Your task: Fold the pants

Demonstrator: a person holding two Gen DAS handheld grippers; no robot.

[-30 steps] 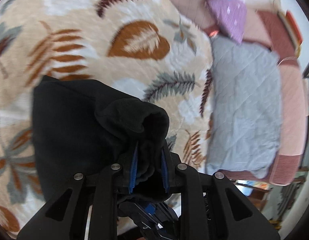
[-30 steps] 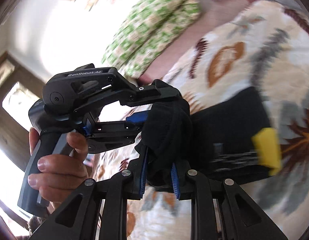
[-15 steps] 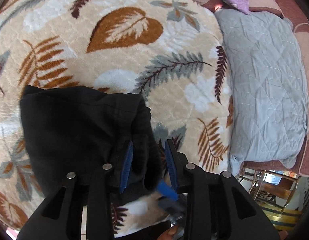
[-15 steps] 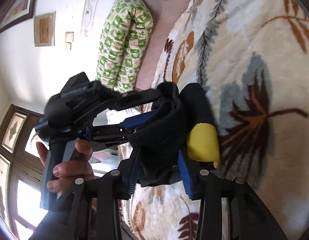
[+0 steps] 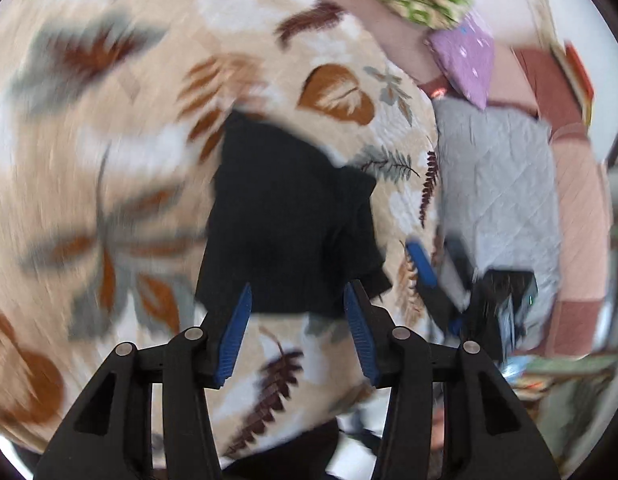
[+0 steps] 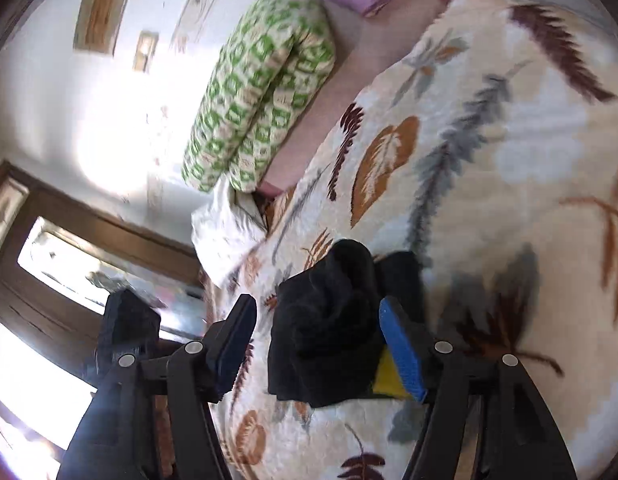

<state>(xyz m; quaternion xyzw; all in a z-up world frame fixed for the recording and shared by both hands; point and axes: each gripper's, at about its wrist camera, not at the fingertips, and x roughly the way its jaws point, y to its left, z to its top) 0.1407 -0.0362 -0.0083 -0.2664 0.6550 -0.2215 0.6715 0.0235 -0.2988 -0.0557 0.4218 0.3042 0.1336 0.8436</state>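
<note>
Item 1 — left claw: mine, spread wide and empty, hanging just short of the near hem of the pants. Nothing sits between its blue pads.

Item 2 — pants: black, soft knit by the look of it, lying in a compact folded bundle on the leaf-print blanket of the bed, nearer the bed's front edge than its head. In the right wrist view the pants show a rumpled hump on top and a yellow tag at the near side. Handling, as I judge it: light, limp, no stiffness of its own, not fragile and not slippery — the plush blanket should hold it in place. It will sag and unfold if lifted by a single layer, so I would pinch through all the layers at a corner or along a folded edge, one claw at each end.

Item 3 — right claw: mine, also released, its pads either side of the bundle's near end without pinching it. The left view catches the right claw too, blurred, beside the bundle towards the grey quilted pillow.

Item 4 — bedding at the head of the bed: green patterned bolster, purple pillow.
</note>
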